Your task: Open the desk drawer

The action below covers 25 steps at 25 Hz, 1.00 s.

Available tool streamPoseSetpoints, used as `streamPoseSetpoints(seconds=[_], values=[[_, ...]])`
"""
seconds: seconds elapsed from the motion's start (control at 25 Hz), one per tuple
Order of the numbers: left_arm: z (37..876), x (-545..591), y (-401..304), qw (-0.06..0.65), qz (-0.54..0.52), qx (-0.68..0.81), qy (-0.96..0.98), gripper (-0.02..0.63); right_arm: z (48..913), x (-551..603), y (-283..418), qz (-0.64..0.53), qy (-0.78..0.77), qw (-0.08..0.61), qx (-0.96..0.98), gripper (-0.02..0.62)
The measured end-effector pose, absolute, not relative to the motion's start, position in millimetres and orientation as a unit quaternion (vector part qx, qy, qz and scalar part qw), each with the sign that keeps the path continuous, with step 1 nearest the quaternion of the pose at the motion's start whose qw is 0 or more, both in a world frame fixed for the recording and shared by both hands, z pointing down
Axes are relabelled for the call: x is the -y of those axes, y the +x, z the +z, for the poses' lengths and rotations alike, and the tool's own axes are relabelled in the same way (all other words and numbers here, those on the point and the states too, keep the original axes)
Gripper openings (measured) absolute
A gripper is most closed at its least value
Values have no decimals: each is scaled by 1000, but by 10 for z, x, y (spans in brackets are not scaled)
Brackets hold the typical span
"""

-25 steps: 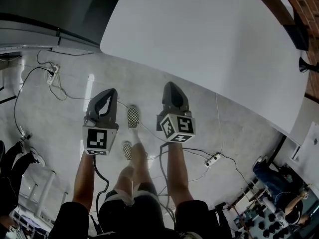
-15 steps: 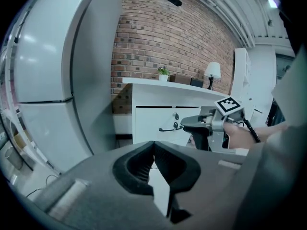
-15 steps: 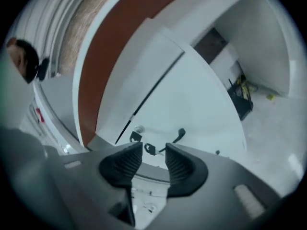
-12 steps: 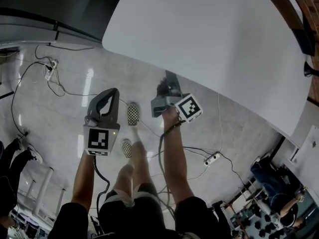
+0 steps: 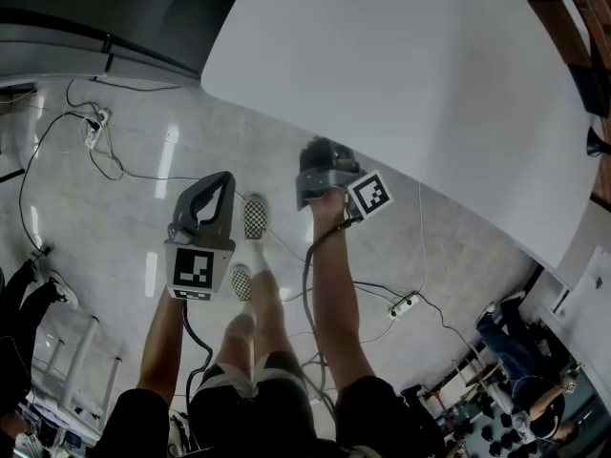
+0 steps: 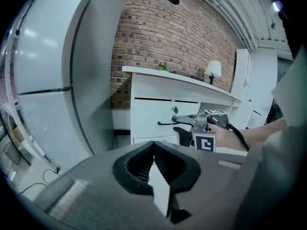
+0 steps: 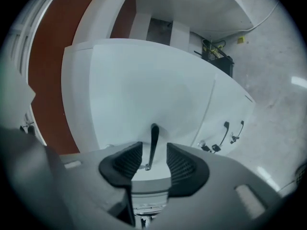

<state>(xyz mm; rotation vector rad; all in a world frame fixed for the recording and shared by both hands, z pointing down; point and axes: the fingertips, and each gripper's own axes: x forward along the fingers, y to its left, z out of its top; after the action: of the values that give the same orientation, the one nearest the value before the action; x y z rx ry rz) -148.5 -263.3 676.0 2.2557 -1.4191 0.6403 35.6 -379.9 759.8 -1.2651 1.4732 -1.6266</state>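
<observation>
The white desk (image 5: pixel 410 84) fills the upper right of the head view. In the left gripper view its drawer front (image 6: pixel 153 111) carries a dark bar handle (image 6: pixel 165 123). My right gripper (image 5: pixel 320 153) is rolled on its side at the desk's front edge. In the right gripper view the handle (image 7: pixel 153 140) stands between the two pads of the right gripper (image 7: pixel 149 159). The jaws are closing, with a gap still showing on both sides of the handle. My left gripper (image 5: pixel 219 179) hangs over the floor to the left, away from the desk, its jaws (image 6: pixel 153 145) shut on nothing.
Two more handles (image 7: pixel 225 133) and a lock (image 7: pixel 204 145) sit on the neighbouring drawer front. Cables and a power strip (image 5: pixel 409 305) lie on the floor. The person's checkered shoes (image 5: pixel 253 219) are between the grippers. A grey cabinet (image 6: pixel 48 80) stands left; a lamp (image 6: pixel 213 70) tops the desk.
The right gripper has rolled onto its side and dropped toward the desk's front edge, its jaws opening from shut. The left gripper has sunk a little.
</observation>
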Motion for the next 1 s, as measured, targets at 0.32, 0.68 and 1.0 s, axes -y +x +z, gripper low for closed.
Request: streamPoseSetpoints(seconds=[0.32, 0.68, 1.0], values=[[6808, 2590, -1468, 204, 229, 508, 805, 11, 7616, 3801, 392, -605, -485, 303, -554, 59], [6794, 2566, -1451, 199, 226, 511, 805, 11, 7572, 3811, 374, -604, -473, 333, -549, 34], [6744, 2533, -1438, 196, 224, 516, 803, 11, 7565, 3780, 399, -603, -478, 353, -533, 29]])
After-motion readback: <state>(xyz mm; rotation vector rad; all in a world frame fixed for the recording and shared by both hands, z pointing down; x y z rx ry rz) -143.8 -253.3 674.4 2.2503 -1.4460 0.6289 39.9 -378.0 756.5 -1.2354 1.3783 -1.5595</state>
